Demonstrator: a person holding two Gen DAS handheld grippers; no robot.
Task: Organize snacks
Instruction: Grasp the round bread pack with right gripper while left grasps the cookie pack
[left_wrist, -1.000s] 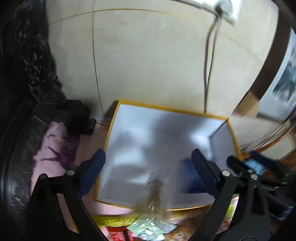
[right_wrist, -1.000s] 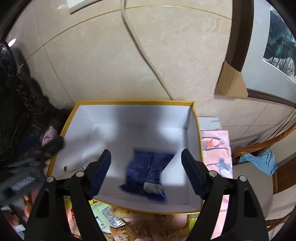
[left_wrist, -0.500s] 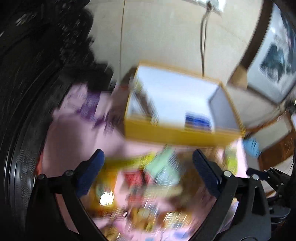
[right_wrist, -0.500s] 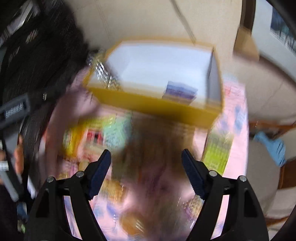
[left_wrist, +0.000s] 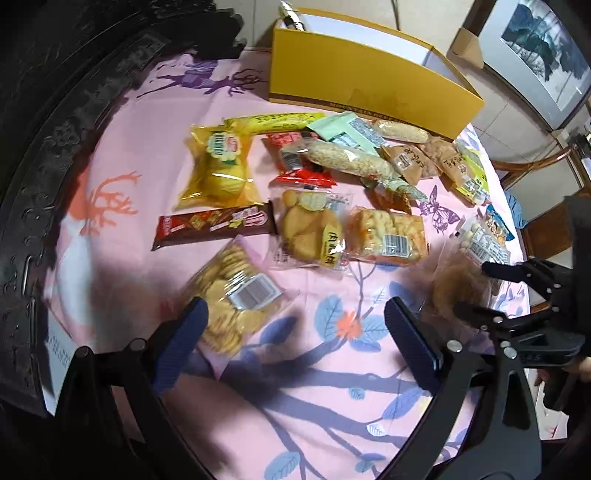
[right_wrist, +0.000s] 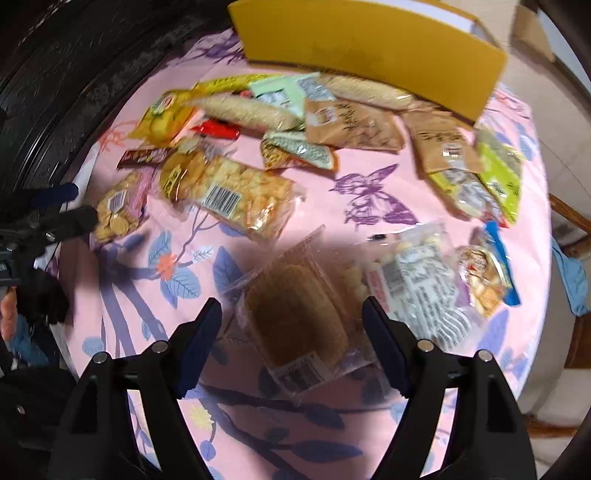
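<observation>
While I look down my right gripper (right_wrist: 291, 321), I see its two blue fingers (right_wrist: 199, 332) wide apart with nothing squeezed between them. A clear bag with a brown cake (right_wrist: 295, 314) lies on the cloth right under the gap, and I cannot tell if the fingers touch it. Just beside that bag, on its right, is a clear bag of small white balls (right_wrist: 413, 280).

My left gripper (left_wrist: 291, 339) is wide open too and holds nothing. Its left finger (left_wrist: 181, 343) is just in front of a bag of round yellow crackers (left_wrist: 232, 295), and only the pink cloth (left_wrist: 332, 387) with blue leaves shows in the gap.

Farther out, many snack bags lie spread on the cloth: a brown cookie bar (left_wrist: 214, 225), a yellow chip bag (left_wrist: 218, 166), and a bag of puffy bread (left_wrist: 310, 229). At the far edge of the round table stands the yellow box (left_wrist: 362, 77), open on top, with the snacks just in front of it.
</observation>
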